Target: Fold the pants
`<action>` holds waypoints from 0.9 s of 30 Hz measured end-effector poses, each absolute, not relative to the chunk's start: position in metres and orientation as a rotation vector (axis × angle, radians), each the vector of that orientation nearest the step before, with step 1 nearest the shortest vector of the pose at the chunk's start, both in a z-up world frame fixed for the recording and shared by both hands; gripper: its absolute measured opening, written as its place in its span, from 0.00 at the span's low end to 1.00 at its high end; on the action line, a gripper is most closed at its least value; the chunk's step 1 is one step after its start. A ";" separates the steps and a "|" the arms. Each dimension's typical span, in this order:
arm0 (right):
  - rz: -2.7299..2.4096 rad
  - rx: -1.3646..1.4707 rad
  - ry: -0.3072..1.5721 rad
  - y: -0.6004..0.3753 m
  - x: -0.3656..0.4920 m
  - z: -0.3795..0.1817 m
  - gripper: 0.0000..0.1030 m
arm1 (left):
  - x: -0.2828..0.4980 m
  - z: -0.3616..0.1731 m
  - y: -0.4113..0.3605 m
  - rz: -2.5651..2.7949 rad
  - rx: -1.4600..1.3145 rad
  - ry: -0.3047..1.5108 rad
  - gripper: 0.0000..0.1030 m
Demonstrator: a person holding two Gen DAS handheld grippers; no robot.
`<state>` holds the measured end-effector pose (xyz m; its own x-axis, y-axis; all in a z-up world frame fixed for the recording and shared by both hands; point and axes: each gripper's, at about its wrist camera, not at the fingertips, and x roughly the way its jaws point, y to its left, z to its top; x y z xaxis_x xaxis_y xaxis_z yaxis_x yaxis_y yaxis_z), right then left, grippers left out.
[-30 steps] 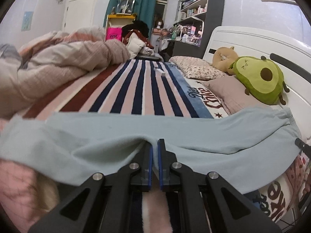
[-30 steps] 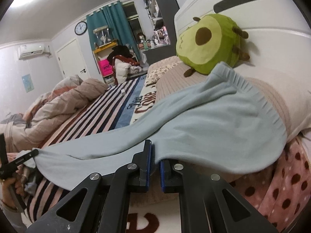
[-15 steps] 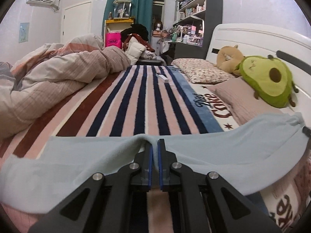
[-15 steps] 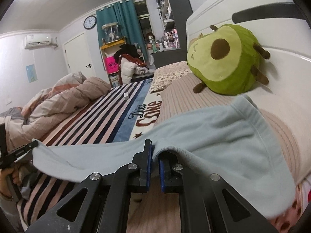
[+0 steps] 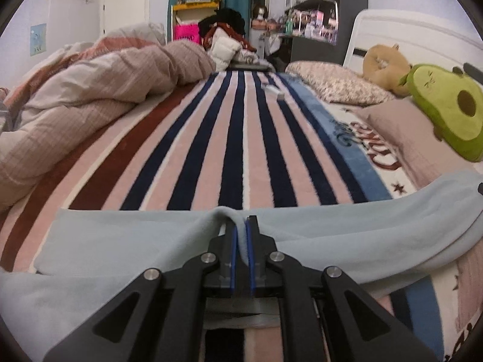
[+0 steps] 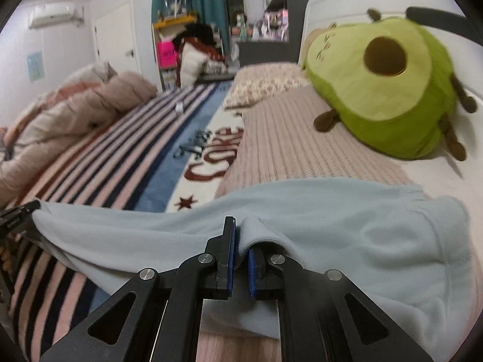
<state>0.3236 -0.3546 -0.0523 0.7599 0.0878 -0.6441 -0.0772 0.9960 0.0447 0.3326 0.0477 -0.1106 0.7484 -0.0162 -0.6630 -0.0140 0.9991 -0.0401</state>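
The pants (image 5: 347, 235), light blue, have been lowered since a second ago onto the striped blanket (image 5: 241, 138) of the bed, stretched lengthwise from 9 to 3 o'clock. Fabric is clamped between the fingers of the left gripper (image 5: 240, 232) and the right gripper (image 6: 241, 241); an avocado plush (image 6: 383, 90) is seen at 2 o'clock.

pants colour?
Pale blue pants, plain; clearest in the right wrist view.

Bed (image 5: 241, 138) under a striped blanket.
On it lie light-blue pants (image 5: 120, 241), a bunched quilt (image 5: 90, 90), pillows (image 5: 335, 84) and an avocado plush (image 6: 383, 90).
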 end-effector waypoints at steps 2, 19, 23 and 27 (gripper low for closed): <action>0.091 0.002 0.743 -0.352 0.334 -0.059 0.02 | 0.340 -0.118 0.050 0.005 -0.038 0.756 0.15; 0.341 -0.119 0.701 -0.268 0.271 -0.025 0.57 | 0.280 -0.057 0.075 0.008 0.160 0.739 0.84; 0.433 -0.141 0.729 -0.239 0.264 -0.039 0.57 | 0.279 -0.095 0.062 -0.004 0.387 0.883 0.84; 0.470 -0.156 0.751 -0.228 0.264 -0.050 0.57 | 0.280 -0.128 0.065 0.033 0.512 0.987 0.84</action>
